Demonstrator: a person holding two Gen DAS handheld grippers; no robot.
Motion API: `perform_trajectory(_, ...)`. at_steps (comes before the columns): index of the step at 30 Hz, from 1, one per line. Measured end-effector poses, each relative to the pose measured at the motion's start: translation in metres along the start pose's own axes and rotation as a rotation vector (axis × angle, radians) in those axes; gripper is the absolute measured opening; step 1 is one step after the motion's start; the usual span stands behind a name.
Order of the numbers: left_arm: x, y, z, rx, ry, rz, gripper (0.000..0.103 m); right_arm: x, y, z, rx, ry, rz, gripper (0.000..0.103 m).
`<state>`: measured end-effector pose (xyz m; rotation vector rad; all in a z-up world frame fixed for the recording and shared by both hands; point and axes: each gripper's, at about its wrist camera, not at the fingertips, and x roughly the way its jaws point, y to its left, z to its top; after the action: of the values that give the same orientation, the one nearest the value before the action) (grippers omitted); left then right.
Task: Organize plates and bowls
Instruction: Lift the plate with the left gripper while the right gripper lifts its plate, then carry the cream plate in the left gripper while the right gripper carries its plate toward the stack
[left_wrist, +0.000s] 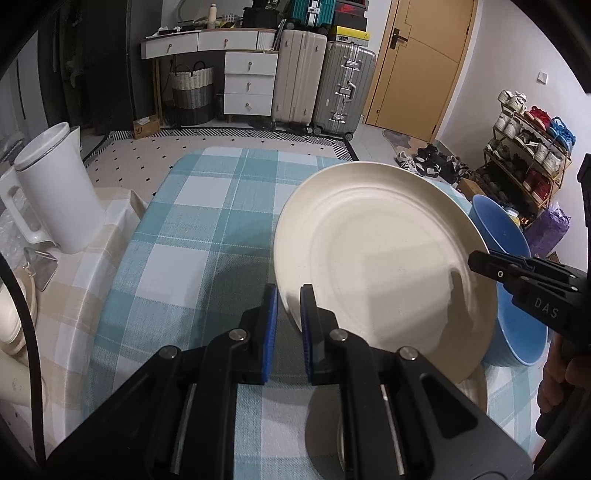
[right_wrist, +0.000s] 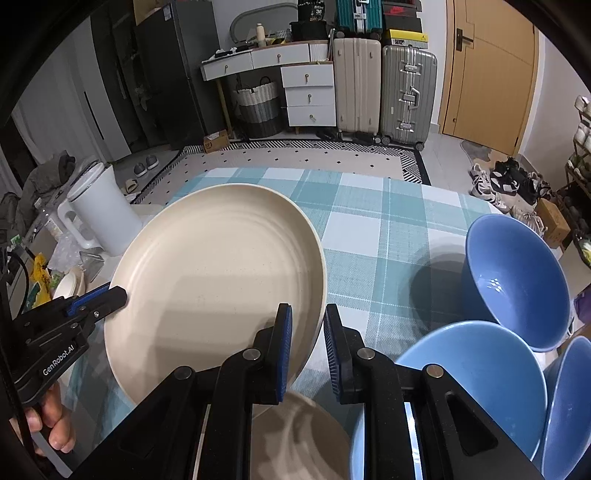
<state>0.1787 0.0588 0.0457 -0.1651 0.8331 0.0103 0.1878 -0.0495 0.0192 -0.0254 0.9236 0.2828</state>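
Holding a cream plate (left_wrist: 384, 254) between them, both tools grip its rim from opposite sides. The left tool (left_wrist: 289, 295) has its blue pads (left_wrist: 272, 310) narrowed onto the plate's left edge; in the right wrist view this same tool (right_wrist: 110, 297) shows at the plate's left rim, with a hand (right_wrist: 48, 424) around its handle. The right tool (right_wrist: 307, 314) straddles the plate's (right_wrist: 218, 280) right rim, one finger inside and one outside, the rim between the pads; whether both pads press it I cannot tell. In the left wrist view the right tool (left_wrist: 480, 260) reaches in onto the plate's right edge. The plate is tilted and lifted over the checked cloth (left_wrist: 207, 229) on the worktop, near the worktop's right side. Three blue bowls stand by the right edge: one upright-tilted bowl (right_wrist: 517, 280) farther back, a second (right_wrist: 476, 373) just beside the right tool, a third (right_wrist: 569, 406) at the frame edge. Another cream dish (right_wrist: 303, 435) lies under the tools near the front edge. A white jug (left_wrist: 59, 192) stands at the left edge.
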Motion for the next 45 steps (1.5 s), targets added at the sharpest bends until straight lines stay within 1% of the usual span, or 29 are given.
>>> perform_trajectory(9,-0.030,-0.013,-0.019,0.015,-0.018,-0.002,0.008,-0.028,0.001,-0.020,-0.001,-0.026,0.008,0.018)
perform_trajectory(16,-0.047,-0.023,-0.032,0.036,-0.028,0.010,0.009,-0.039,-0.001,-0.032,0.000,-0.031,0.020,0.019)
perform_trajectory(19,-0.053,-0.027,-0.039,0.042,-0.027,0.004,0.009,-0.047,-0.002,-0.039,0.003,-0.040,0.027,0.019)
perform_trajectory(33,-0.071,-0.034,-0.065,0.058,-0.031,-0.017,0.009,-0.075,0.002,-0.070,-0.009,-0.064,0.024,0.019)
perform_trajectory(45,-0.083,-0.030,-0.084,0.062,-0.035,-0.035,0.009,-0.080,0.005,-0.096,-0.009,-0.053,0.042,0.019)
